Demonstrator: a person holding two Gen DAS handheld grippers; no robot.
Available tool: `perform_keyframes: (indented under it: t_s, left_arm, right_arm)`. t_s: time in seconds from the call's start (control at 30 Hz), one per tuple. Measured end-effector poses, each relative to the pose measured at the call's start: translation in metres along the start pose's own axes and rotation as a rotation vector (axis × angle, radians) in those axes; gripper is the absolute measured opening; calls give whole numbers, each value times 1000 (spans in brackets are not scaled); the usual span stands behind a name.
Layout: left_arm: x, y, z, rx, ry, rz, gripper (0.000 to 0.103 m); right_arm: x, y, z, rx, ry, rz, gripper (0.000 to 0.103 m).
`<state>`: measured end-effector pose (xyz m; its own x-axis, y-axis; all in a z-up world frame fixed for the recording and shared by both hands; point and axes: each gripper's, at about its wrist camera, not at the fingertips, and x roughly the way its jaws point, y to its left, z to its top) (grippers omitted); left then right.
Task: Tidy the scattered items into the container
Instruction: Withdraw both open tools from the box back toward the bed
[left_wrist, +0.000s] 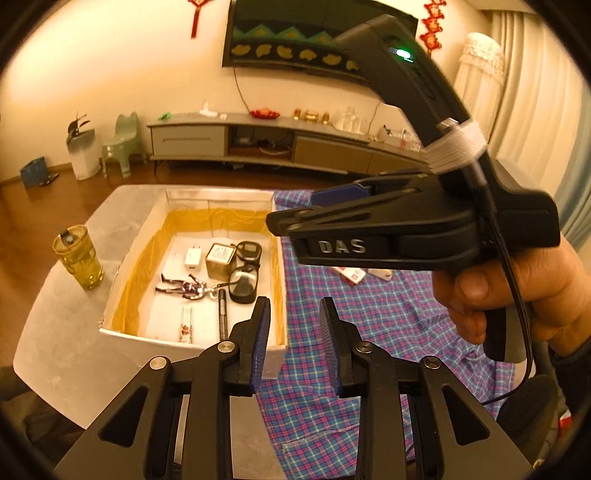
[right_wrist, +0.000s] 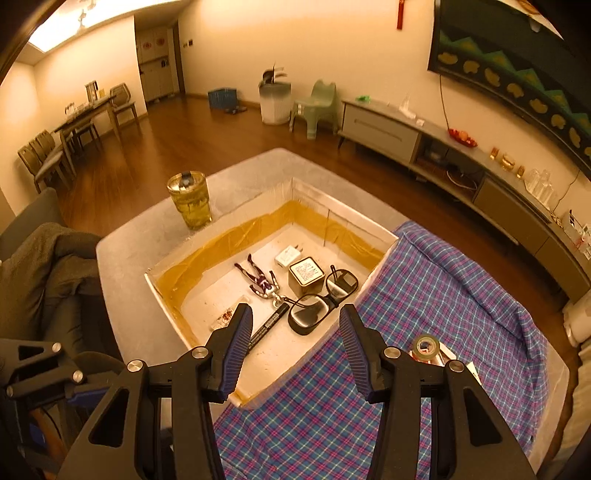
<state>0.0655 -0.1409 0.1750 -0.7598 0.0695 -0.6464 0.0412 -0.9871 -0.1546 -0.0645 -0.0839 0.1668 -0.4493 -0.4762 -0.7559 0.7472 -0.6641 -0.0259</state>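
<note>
A white box with yellow lining stands on the table. It holds a white charger, a square tin, black glasses, a figurine keychain, a black pen and a sachet. On the plaid cloth lie a tape roll and small packets. My left gripper is open and empty above the box's near right corner. My right gripper, held by a hand, is open and empty over the box's right edge.
A glass of yellow liquid stands on the grey table left of the box. The plaid cloth covers the table's right half. A chair draped with dark clothing is at the left.
</note>
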Motion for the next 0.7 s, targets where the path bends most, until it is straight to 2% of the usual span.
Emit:
perform_keyframes:
  t_s: [0.13, 0.37, 0.7]
  left_arm:
    - [-7, -3, -8, -21, -27, 5, 32]
    - [-10, -11, -17, -42, -32, 23, 32]
    - [-16, -41, -20, 22, -82, 47, 32]
  right_arm:
    - [-21, -3, -13, 0, -66, 4, 51]
    - [-49, -4, -39, -38, -168, -37, 51]
    - [-81, -18, -83, -8, -305, -54, 51]
